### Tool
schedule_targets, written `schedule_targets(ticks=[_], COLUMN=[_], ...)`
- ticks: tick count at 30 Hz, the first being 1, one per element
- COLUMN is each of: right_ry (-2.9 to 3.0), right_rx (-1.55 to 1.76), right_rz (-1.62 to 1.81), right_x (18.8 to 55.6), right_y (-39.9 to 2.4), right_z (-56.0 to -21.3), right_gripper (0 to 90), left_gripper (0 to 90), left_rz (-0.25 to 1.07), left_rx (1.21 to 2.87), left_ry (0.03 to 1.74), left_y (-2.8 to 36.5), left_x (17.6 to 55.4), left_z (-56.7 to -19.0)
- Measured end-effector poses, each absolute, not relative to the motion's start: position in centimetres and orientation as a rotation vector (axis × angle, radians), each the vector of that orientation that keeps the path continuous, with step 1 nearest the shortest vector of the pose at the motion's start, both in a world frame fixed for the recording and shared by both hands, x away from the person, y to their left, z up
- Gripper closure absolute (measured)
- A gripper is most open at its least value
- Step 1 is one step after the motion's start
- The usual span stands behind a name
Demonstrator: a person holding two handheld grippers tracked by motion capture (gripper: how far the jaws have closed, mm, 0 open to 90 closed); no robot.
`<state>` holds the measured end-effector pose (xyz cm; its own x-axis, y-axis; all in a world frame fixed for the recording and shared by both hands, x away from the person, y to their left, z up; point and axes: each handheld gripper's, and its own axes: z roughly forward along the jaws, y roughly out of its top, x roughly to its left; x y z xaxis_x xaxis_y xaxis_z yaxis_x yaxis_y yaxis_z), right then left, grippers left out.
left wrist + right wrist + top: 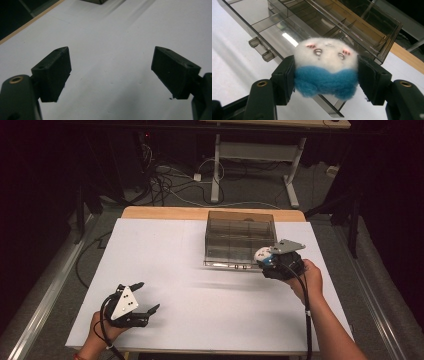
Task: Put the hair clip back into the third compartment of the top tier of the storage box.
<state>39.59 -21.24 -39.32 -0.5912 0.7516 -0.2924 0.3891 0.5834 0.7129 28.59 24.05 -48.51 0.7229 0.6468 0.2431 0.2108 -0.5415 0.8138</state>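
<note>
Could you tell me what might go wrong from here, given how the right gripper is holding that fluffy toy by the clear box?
1. The right gripper squeezes the soft plush toy only at its sides; the plush could compress and slip out.
2. The toy sits close to the near edge of the clear compartment box, so the fingers might bump its wall or the latches.
3. The left gripper hangs open, well away from the box, so a knock may slide it.

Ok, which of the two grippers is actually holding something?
The right gripper, by the smoky clear plastic organiser box: it is shut on a fluffy white-and-blue plush toy. The left gripper is open.
</note>
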Motion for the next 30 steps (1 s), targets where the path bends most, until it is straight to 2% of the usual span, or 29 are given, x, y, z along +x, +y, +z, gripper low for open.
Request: schedule_targets(ticks=[13, 17, 18, 23, 25, 26, 27, 28, 29, 30], right_ry=[2.238, 2.243, 2.233, 2.217, 2.213, 2.199, 2.199, 2.183, 2.183, 2.187], right_rx=[0.935, 0.953, 0.964, 0.958, 0.946, 0.931, 0.931, 0.929, 0.929, 0.910], right_rz=[0.805, 0.824, 0.824, 0.852, 0.876, 0.890, 0.890, 0.894, 0.894, 0.898], right_x=[40.4, 40.3, 40.3, 40.1, 39.8, 39.6, 39.6, 39.4, 39.4, 39.4], right_y=[-20.9, -20.8, -20.8, -20.8, -20.9, -21.0, -21.0, -21.1, -21.1, -21.2], right_z=[-39.1, -39.2, -39.3, -39.1, -38.8, -38.6, -38.6, -38.4, -38.4, -38.3], right_gripper=[35.4, 31.6, 27.2, 27.7, 31.7, 37.8, 37.8, 47.2, 47.2, 52.8], left_gripper=[15.8, 15.8, 15.8, 15.8, 15.8, 15.8, 15.8, 15.8, 15.8, 15.8], left_rz=[0.674, 0.672, 0.671, 0.672, 0.672, 0.671, 0.671, 0.672, 0.673, 0.673], left_rx=[2.115, 2.116, 2.116, 2.114, 2.113, 2.113, 2.114, 2.116, 2.117, 2.114], left_ry=[0.647, 0.646, 0.646, 0.647, 0.650, 0.651, 0.650, 0.649, 0.647, 0.647], left_y=[23.9, 23.8, 23.8, 23.8, 23.9, 23.9, 23.9, 23.8, 23.8, 23.8], left_x=[28.6, 28.6, 28.6, 28.6, 28.7, 28.7, 28.7, 28.7, 28.6, 28.6], left_z=[-48.6, -48.6, -48.6, -48.6, -48.6, -48.6, -48.6, -48.6, -48.6, -48.6])
